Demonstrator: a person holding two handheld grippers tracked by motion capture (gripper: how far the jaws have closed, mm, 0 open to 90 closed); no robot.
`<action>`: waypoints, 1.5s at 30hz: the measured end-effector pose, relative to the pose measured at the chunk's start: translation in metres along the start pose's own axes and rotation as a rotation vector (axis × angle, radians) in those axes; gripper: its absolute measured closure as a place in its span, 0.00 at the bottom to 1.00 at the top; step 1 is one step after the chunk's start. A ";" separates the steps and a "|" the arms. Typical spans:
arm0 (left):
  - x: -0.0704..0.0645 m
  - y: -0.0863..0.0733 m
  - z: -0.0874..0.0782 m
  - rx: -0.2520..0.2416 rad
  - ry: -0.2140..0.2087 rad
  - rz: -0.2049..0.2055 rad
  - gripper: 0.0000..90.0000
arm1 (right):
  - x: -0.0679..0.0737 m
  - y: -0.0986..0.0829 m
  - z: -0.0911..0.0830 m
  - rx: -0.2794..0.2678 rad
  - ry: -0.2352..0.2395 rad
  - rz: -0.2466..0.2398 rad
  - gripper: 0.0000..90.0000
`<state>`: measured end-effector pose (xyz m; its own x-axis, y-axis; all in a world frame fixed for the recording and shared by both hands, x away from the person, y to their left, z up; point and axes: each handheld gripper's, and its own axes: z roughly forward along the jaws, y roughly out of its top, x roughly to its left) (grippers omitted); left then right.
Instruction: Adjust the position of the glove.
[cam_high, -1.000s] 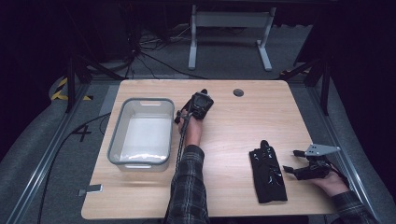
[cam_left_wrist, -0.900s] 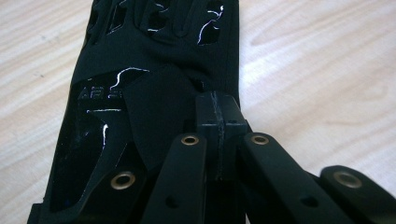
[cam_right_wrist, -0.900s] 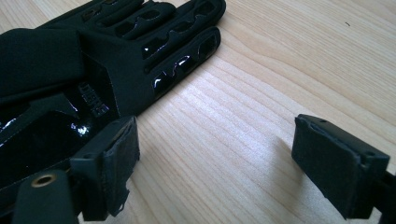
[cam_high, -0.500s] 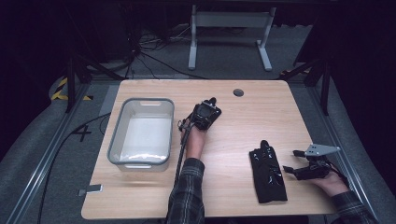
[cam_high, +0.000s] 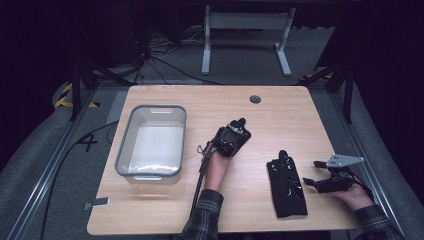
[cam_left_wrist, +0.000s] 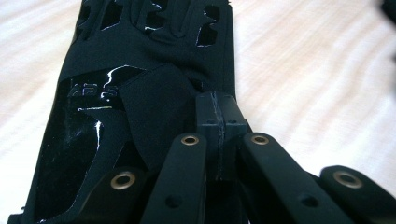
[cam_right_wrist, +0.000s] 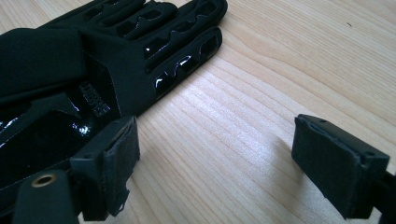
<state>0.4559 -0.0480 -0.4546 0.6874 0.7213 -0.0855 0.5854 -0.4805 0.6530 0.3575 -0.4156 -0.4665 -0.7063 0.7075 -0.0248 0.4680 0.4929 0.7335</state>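
A black glove (cam_high: 287, 185) with glossy patches lies flat on the wooden table (cam_high: 300, 120) at the front right. My right gripper (cam_high: 320, 182) rests just right of it, open, with nothing between its pads. In the right gripper view that glove (cam_right_wrist: 93, 56) lies beside the left pad (cam_right_wrist: 112, 163), and bare wood fills the gap of my right gripper (cam_right_wrist: 224, 163). My left gripper (cam_high: 232, 137) is over the table's middle. In the left gripper view its jaws (cam_left_wrist: 217, 116) are shut on a flap of a second black glove (cam_left_wrist: 116, 70).
An empty clear bin with a grey rim (cam_high: 119, 160) stands on the left half of the table. A round cable hole (cam_high: 255, 99) sits near the far edge. A cable trails from the left gripper off the front edge.
My left gripper has moved from beside the bin's far right corner to the right and nearer the person, toward the table's middle. The right gripper and the flat glove have stayed put.
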 end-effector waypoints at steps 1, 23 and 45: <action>-0.005 -0.002 -0.001 -0.005 -0.010 0.000 1.00 | 0.000 0.000 0.000 0.000 0.000 0.000 0.17; -0.026 -0.002 -0.031 -0.034 -0.004 0.061 1.00 | 0.000 0.000 0.000 0.000 0.000 0.000 0.17; -0.001 -0.004 -0.014 0.085 0.037 0.060 1.00 | 0.000 0.000 0.000 0.002 0.000 0.000 0.17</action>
<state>0.4473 -0.0397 -0.4461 0.7070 0.7069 -0.0192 0.5788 -0.5629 0.5901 0.3577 -0.4154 -0.4663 -0.7067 0.7071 -0.0249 0.4689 0.4943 0.7320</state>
